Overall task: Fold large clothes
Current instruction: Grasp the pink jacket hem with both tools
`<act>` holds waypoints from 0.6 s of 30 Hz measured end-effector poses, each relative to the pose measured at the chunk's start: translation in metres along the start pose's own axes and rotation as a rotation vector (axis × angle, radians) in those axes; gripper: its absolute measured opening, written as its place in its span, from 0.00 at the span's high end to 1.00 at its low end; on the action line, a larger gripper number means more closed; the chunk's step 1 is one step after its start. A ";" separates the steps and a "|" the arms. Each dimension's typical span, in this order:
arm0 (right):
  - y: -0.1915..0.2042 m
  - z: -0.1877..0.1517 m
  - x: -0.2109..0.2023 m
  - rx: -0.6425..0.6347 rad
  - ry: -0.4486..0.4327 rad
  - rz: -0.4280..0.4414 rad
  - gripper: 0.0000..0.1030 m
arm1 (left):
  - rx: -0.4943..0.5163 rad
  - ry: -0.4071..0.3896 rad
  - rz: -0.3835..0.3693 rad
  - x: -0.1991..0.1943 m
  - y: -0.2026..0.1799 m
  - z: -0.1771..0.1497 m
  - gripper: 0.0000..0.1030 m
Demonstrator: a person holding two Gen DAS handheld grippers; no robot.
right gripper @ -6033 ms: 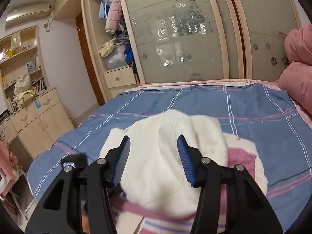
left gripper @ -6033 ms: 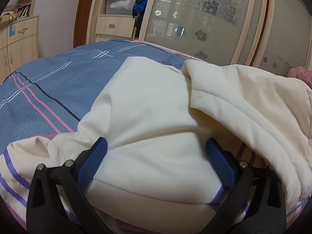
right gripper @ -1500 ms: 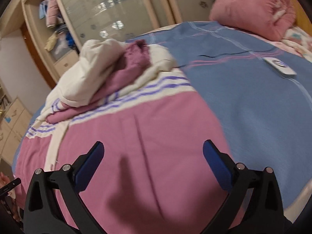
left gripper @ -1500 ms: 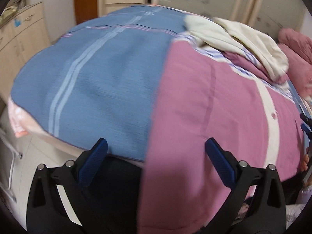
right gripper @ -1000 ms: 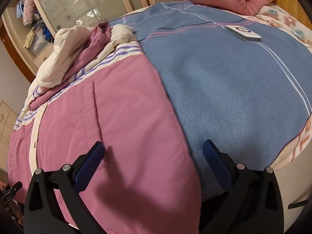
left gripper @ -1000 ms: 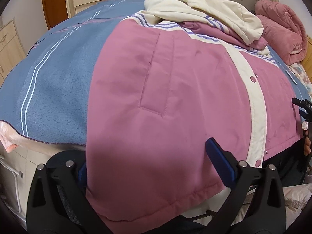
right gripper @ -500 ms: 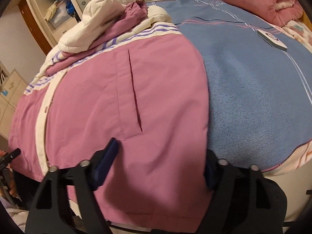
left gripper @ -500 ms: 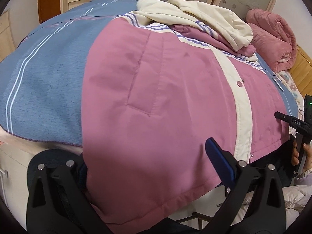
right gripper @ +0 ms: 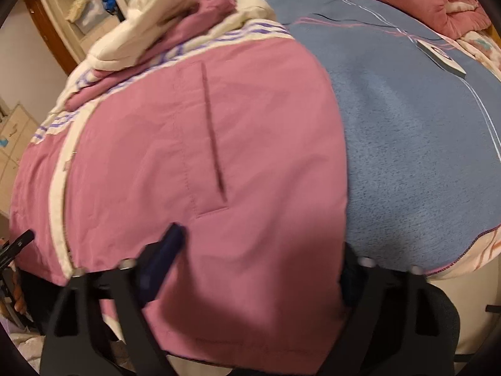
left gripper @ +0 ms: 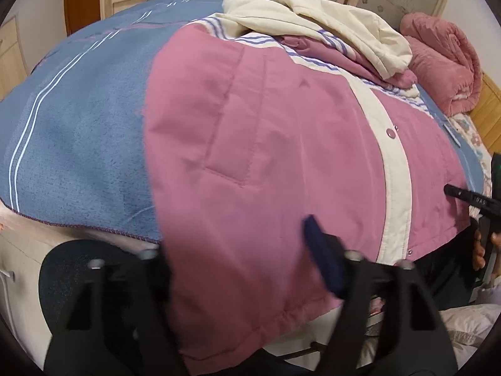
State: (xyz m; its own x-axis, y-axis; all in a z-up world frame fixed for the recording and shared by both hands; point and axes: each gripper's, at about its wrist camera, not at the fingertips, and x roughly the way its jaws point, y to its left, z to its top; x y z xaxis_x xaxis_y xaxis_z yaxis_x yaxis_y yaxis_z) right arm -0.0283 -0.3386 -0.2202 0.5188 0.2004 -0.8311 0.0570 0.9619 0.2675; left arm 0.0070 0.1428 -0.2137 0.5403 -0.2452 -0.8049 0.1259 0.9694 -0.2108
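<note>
1. At the bed's (left gripper: 78, 119) near edge, my left claw (left gripper: 238, 250) and right claw (right gripper: 260, 257) were closing, half shut, over the pink jacket's (left gripper: 266, 144) hem corners.
2. Grasping step, I judged; firm pinches came next, then lifting the hem toward the bunched hood (left gripper: 328, 22).

One large padded jacket (left gripper: 266, 156), pink with a cream snap band and purple stripes, lies on the bed. There is one blue woven blanket (left gripper: 81, 119) with thin white and pink lines under it. One rolled pink fleece blanket (left gripper: 444, 62) is at the head end. One small white flat device (right gripper: 444, 58) lies on the blue blanket. Two black grippers with blue pads are visible, the left gripper (left gripper: 238, 250) and the right gripper (right gripper: 260, 266).
</note>
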 end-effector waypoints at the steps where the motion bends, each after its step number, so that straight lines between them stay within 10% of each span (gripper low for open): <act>1: -0.001 0.000 -0.002 0.011 0.000 0.033 0.54 | -0.014 0.003 -0.024 -0.001 0.003 0.001 0.58; 4: -0.010 0.005 -0.009 0.065 -0.006 0.134 0.69 | -0.076 0.002 -0.108 -0.007 0.016 0.005 0.78; 9: -0.003 0.009 -0.012 0.062 -0.027 0.146 0.73 | -0.049 0.003 -0.090 -0.010 0.009 0.006 0.80; 15: -0.010 0.004 -0.001 0.054 0.049 0.072 0.33 | -0.011 0.015 -0.055 -0.004 -0.002 0.003 0.51; 18: -0.015 -0.001 0.000 0.066 0.051 0.096 0.33 | 0.008 0.017 -0.048 -0.001 -0.006 0.001 0.48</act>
State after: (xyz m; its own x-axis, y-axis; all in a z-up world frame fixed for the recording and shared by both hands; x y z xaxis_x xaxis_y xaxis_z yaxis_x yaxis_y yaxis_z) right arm -0.0302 -0.3525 -0.2248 0.4807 0.3017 -0.8233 0.0664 0.9237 0.3772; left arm 0.0065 0.1376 -0.2107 0.5191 -0.2914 -0.8035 0.1581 0.9566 -0.2447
